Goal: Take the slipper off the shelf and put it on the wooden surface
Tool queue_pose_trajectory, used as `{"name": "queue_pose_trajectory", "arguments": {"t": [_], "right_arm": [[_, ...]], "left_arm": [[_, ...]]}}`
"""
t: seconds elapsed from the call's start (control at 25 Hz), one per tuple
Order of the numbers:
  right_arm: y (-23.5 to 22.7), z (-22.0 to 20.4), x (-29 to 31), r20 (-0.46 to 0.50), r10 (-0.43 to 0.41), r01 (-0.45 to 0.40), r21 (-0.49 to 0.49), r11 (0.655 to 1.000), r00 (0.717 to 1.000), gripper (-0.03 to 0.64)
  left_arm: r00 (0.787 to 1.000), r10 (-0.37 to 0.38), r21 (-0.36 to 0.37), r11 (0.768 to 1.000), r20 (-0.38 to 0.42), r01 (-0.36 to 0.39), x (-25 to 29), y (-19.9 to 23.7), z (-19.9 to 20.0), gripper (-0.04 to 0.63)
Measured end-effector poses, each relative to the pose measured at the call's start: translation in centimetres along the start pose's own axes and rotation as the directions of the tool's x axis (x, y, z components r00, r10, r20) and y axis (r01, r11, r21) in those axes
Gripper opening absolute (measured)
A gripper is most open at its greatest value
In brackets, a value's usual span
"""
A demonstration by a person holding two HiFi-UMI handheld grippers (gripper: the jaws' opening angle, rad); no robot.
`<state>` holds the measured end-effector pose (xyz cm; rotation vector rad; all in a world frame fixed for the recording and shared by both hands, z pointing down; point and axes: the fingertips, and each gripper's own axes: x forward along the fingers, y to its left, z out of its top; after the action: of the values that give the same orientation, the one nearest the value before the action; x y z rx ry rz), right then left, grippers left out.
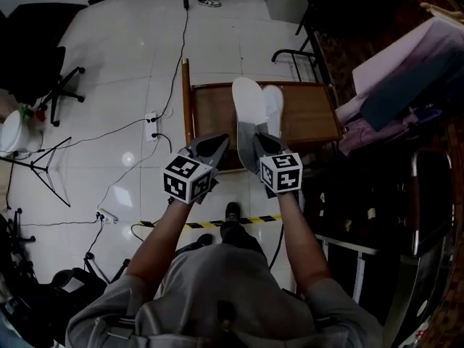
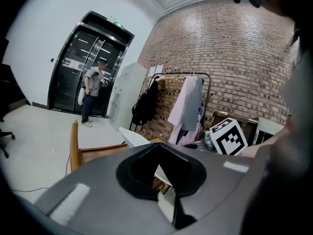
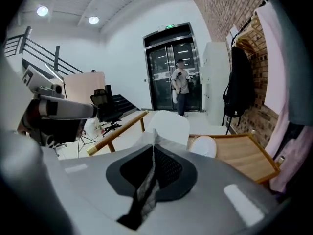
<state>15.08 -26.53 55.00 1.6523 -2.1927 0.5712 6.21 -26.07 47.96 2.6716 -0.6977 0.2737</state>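
Your right gripper (image 1: pixel 265 145) is clenched on the near end of the white slipper (image 1: pixel 246 111), with its thin edge pinched between the jaws. The slipper lies over the wooden surface (image 1: pixel 210 114). Its long axis runs from the near edge toward the far edge, and the free end points away from you. A second slipper (image 1: pixel 273 106) sits just beside it. Contact with the wood: cannot tell. Your left gripper (image 1: pixel 216 146) is closed on nothing, at the near edge. Likely next: lower and release.

slipper (image 1: pixel 247 114) — white, held lengthwise over wooden surface (image 1: pixel 304 118) | second slipper (image 1: pixel 273 107) — lying on it

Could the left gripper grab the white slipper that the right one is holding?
Probably yes: the held slipper sits right beside the left gripper with nothing between them, but its jaws look shut.
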Motion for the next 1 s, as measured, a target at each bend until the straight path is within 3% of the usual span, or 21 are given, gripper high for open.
{"name": "queue_pose_trajectory", "arguments": {"t": [0.2, 0.6, 0.8, 1.0], "right_arm": [[-2.1, -1.1, 6.9, -0.083, 0.074, -0.073, 0.014, 0.997, 0.994, 0.009], [-3.3, -4.7, 15.0, -0.211, 0.162, -0.153, 0.057, 0.987, 0.964, 0.015], [-2.0, -5.9, 15.8, -0.244, 0.22, -0.202, 0.095, 0.975, 0.944, 0.094], [-1.6, -3.4, 13.6, -0.186, 0.214, -0.197, 0.103, 0.975, 0.959, 0.14]], "left_arm": [[0.995, 0.091, -0.047, 0.995, -0.032, -0.092, 2.0, 3.0, -0.3, 0.003], [0.983, 0.175, -0.102, 0.978, -0.05, -0.179, 4.4, 6.1, -0.1, 0.003], [0.985, 0.167, -0.115, 0.978, -0.049, -0.172, 4.1, 7.3, -0.2, 0.003], [0.991, 0.129, -0.112, 0.985, -0.043, -0.133, 3.6, 7.2, 0.4, 0.003]]}}
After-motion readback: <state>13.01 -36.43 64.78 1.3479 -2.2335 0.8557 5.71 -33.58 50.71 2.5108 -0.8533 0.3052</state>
